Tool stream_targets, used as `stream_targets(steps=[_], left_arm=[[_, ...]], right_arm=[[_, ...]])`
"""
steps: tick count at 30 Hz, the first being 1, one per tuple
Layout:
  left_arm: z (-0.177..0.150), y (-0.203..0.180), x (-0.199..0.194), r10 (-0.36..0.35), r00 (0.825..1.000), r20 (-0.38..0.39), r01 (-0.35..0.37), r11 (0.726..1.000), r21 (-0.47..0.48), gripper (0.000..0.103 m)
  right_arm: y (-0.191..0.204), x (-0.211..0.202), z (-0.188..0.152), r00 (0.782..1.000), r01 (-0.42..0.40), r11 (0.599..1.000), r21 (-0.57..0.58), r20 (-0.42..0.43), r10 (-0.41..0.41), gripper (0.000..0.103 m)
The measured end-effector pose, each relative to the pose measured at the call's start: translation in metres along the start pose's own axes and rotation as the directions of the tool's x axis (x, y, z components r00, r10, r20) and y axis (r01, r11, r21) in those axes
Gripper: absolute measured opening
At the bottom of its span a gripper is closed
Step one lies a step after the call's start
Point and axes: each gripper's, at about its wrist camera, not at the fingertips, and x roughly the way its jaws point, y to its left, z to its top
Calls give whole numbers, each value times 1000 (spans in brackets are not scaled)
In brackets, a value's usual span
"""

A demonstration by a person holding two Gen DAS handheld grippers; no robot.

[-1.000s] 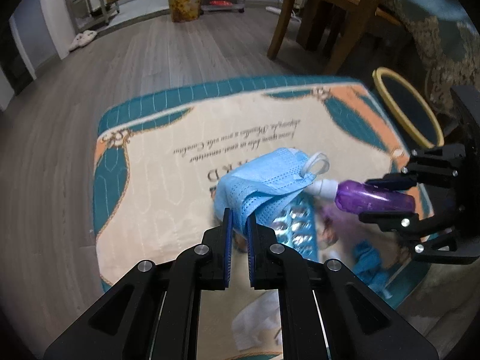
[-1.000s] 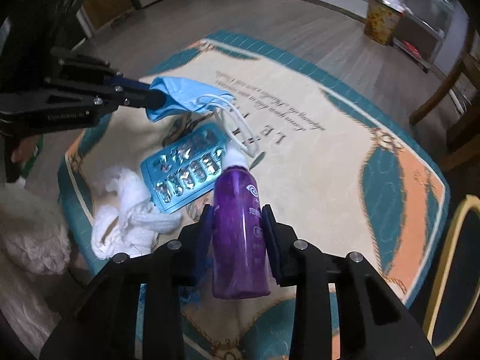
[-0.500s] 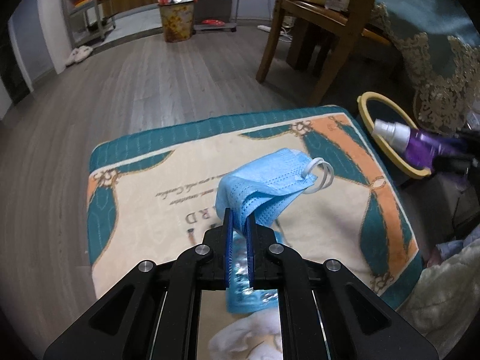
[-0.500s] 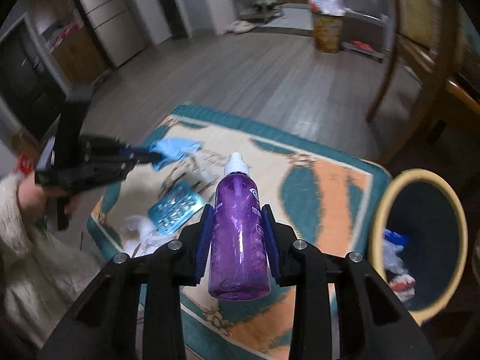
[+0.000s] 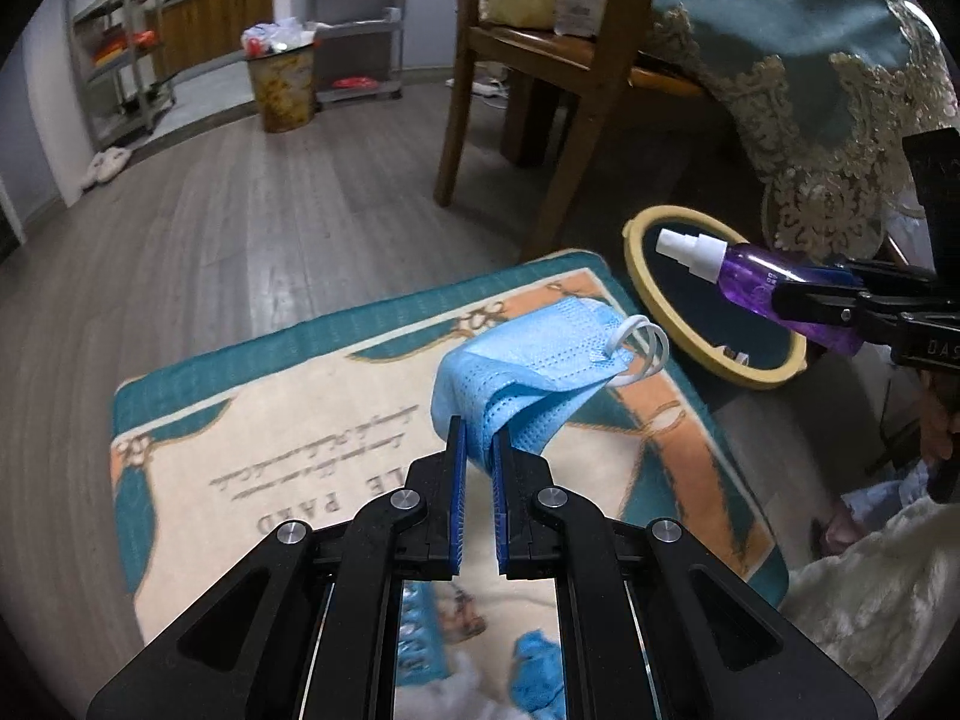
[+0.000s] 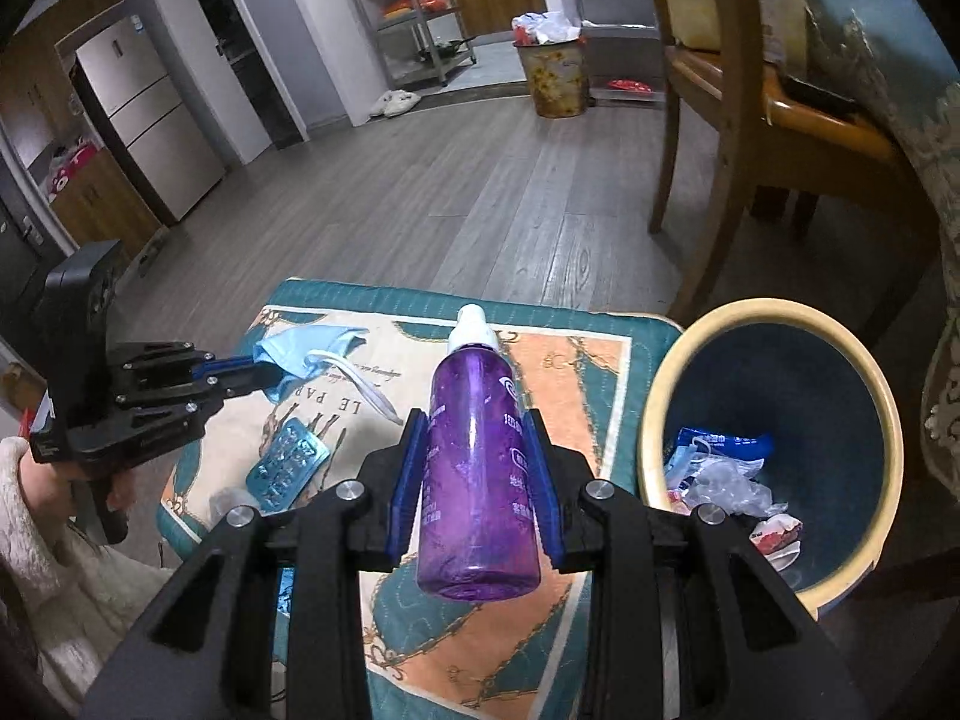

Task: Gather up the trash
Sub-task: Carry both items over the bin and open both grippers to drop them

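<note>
Jaws grip two items: left gripper (image 5: pixel 478 438) one mask (image 5: pixel 528 360), right gripper (image 6: pixel 477 450) one bottle (image 6: pixel 477 468).

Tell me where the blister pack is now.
In the right wrist view, the blister pack lies on the mat, lower left, just below the left hand-held gripper.

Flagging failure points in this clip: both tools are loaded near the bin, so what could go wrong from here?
1. The left tool pinches only an edge of the blue face mask; most of it hangs free with its ear loops dangling, so it may slip out or snag.
2. The purple spray bottle in the right tool is beside the yellow-rimmed bin; released early, it could hit the rim or the mat.
</note>
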Motion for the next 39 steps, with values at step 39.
stream_targets(steps=[39], left_arm=[[69, -168, 84, -137, 991, -1, 134, 974, 184, 9]], right_arm=[[-183, -39, -47, 964, 255, 903, 346, -22, -264, 32]])
